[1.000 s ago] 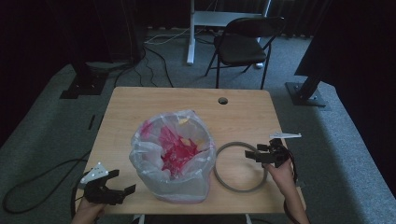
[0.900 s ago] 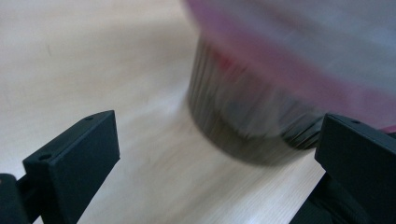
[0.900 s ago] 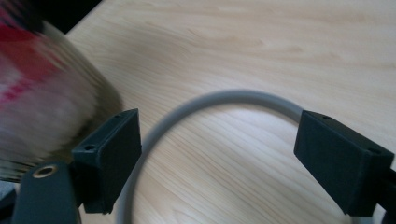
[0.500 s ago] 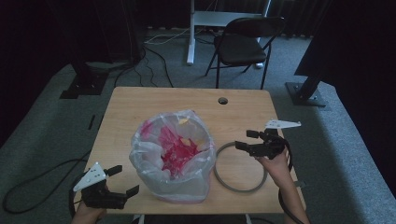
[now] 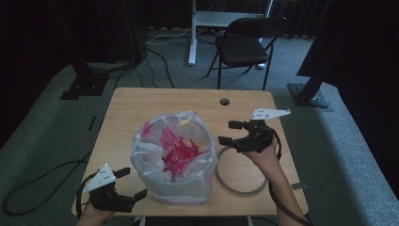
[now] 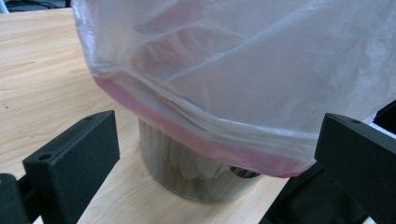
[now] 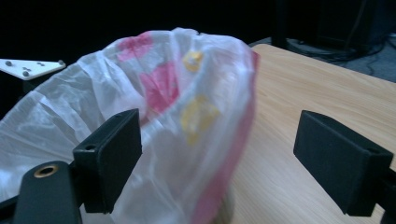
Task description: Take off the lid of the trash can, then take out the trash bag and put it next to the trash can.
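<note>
While the left hand-held gripper (image 5: 124, 184) is held low at the near-left corner of the pale wooden bench (image 5: 141, 106), jaws spread wide and empty, its camera is pointed at the metal bin's bare foot (image 6: 196, 175) under the hanging bag hem. Just beyond, the translucent white and pink plastic bag (image 5: 174, 155) is seen draped over the round bin near the middle of the bench. To its right, the thin grey metal ring (image 5: 235, 186) is left lying flat on the bench. Change is noted: the right hand-held gripper (image 5: 234, 133) has been lifted off that ring and swung toward the bag's rim, jaws parted, nothing held. A grasp on the rim is judged likely next.
</note>
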Action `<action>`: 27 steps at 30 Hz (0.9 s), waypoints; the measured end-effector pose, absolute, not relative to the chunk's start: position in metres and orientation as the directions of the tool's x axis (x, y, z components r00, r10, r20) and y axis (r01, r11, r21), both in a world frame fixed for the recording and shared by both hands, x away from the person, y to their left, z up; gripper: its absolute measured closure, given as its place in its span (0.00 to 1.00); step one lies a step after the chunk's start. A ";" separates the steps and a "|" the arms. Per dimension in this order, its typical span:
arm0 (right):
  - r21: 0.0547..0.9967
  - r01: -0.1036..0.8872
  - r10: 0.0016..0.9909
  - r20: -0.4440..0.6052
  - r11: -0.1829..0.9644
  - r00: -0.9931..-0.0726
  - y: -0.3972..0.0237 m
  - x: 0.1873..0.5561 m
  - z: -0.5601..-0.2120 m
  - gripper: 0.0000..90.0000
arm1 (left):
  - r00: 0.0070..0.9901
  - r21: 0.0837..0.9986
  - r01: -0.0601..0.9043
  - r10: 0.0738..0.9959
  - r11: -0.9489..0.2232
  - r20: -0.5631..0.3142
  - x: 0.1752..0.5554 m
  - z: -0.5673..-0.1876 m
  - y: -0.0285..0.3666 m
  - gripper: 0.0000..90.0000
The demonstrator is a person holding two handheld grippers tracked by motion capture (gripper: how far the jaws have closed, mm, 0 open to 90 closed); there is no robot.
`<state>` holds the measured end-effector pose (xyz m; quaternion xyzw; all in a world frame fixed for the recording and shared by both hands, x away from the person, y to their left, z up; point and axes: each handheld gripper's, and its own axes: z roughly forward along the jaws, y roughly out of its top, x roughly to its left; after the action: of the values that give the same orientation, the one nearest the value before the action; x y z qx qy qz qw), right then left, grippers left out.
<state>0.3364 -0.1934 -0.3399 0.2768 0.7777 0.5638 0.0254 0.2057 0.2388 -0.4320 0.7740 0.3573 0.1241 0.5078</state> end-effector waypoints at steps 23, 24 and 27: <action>0.806 0.466 0.431 0.297 0.366 -0.852 -0.119 0.365 -0.340 0.27 | 0.725 0.873 0.423 0.669 -0.241 -0.166 0.213 -0.424 0.222 0.00; 0.803 0.467 0.430 0.297 0.371 -0.852 -0.118 0.365 -0.340 0.27 | 0.727 0.873 0.426 0.665 -0.239 -0.172 0.213 -0.424 0.221 0.00; 0.798 0.468 0.425 0.298 0.381 -0.855 -0.116 0.365 -0.341 0.35 | 0.740 0.874 0.421 0.650 -0.244 -0.174 0.214 -0.421 0.219 0.00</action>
<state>0.3651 -0.1157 -0.3414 0.2686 0.8307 0.4872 -0.0221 0.2137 0.2189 -0.4215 0.7808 0.3428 0.1124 0.5101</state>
